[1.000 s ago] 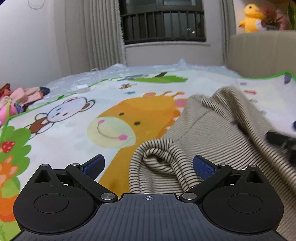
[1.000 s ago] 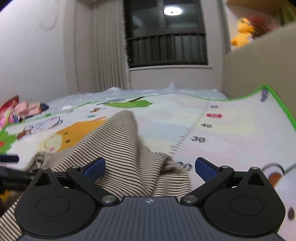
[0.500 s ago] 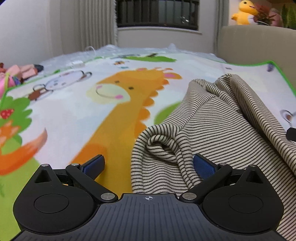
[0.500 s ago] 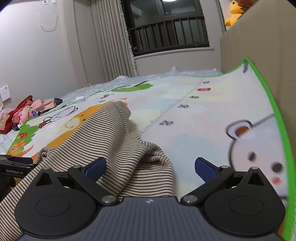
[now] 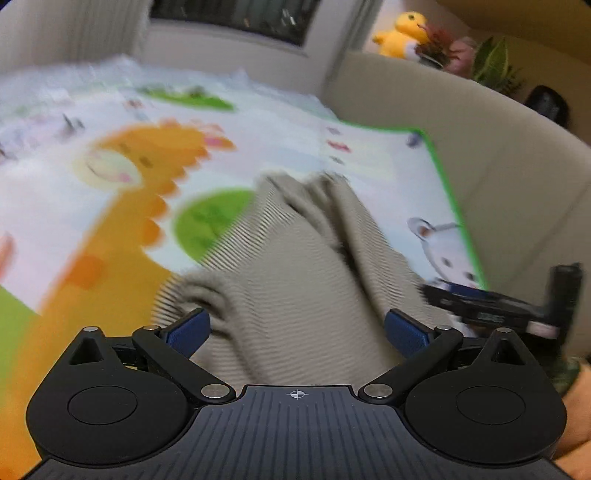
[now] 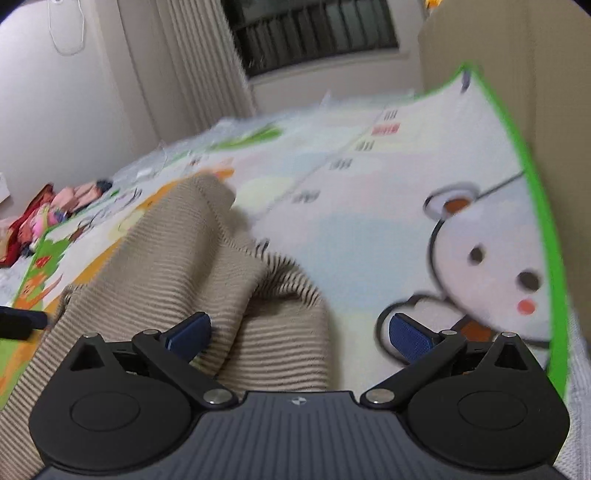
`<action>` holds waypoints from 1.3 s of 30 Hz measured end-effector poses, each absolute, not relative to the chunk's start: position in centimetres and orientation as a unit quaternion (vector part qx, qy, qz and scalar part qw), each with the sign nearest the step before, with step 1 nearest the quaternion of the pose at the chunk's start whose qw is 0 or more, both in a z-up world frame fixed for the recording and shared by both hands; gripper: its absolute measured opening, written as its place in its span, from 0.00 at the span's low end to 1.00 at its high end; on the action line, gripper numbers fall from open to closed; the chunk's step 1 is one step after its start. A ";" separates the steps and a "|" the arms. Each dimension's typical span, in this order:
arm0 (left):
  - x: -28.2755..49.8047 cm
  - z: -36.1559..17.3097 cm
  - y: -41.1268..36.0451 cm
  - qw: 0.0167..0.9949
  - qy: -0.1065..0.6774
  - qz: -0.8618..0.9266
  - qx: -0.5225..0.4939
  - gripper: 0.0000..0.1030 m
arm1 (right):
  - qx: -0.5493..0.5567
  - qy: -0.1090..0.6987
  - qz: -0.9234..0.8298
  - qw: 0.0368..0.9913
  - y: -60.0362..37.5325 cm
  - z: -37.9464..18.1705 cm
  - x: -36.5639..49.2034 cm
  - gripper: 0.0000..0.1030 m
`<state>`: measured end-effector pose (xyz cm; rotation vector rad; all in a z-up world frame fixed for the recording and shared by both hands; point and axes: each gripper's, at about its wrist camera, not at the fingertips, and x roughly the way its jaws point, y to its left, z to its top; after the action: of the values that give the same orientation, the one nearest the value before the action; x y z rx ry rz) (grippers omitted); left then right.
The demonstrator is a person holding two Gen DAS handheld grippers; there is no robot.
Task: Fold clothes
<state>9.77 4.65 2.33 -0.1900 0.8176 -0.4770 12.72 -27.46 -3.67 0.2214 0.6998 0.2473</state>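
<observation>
A beige garment with thin dark stripes [image 5: 295, 280] lies crumpled on a cartoon play mat [image 5: 110, 206]. My left gripper [image 5: 295, 330] is open, its blue pads wide apart, with the garment's near edge between them. My right gripper [image 6: 299, 334] is open too, and a fold of the same garment [image 6: 207, 258] lies between its pads, toward the left one. The right gripper's black body [image 5: 495, 306] shows at the right of the left wrist view. Both views are blurred by motion.
A beige sofa [image 5: 480, 155] stands along the mat's green right edge, with a yellow plush duck [image 5: 402, 33] on top. A pile of pink and red clothes [image 6: 48, 214] lies at the far left. A window and curtains are at the back.
Both grippers have moved forward and tilted over the garment, and the views have swung toward the sofa side. Both stay open. The garment's folds look much the same.
</observation>
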 end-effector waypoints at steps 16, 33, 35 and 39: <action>8.8 0.0 3.5 0.861 0.463 -0.202 -0.064 0.80 | 0.012 0.362 0.113 0.925 -24.9 -2.7 12.9 1.00; 13.1 2.7 6.4 0.844 0.391 -0.272 -0.245 0.12 | -0.011 0.238 0.153 0.959 -21.1 6.6 6.2 0.52; 13.9 5.2 8.8 0.869 0.345 -0.250 -0.251 0.12 | -0.007 0.250 0.175 0.952 -19.0 6.5 6.9 0.60; 15.4 9.4 14.6 0.921 0.232 -0.166 -0.264 0.08 | -0.008 0.268 0.178 0.947 -14.5 5.0 9.1 0.62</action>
<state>15.44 14.60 9.38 -0.5422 0.4760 -0.3411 9.14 -14.53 4.96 -0.0161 0.5456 0.3632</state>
